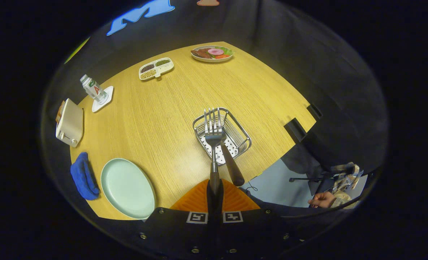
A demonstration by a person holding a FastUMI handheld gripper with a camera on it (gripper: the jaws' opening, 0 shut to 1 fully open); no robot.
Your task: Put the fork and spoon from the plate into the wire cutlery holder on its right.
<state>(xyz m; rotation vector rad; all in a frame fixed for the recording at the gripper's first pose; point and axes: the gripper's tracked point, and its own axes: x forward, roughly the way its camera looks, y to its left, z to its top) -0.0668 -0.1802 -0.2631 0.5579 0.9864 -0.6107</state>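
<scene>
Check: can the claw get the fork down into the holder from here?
Probably yes. The claw is shut on the fork, tines over the open holder. A brown handle already leans in it, but room remains beside it.

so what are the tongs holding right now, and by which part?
The tongs are shut on the fork, gripping its dark handle near the end, tines pointing ahead over the wire cutlery holder.

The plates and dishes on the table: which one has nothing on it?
The pale green plate beside the blue cloth. The far plate and divided dish hold food.
</scene>
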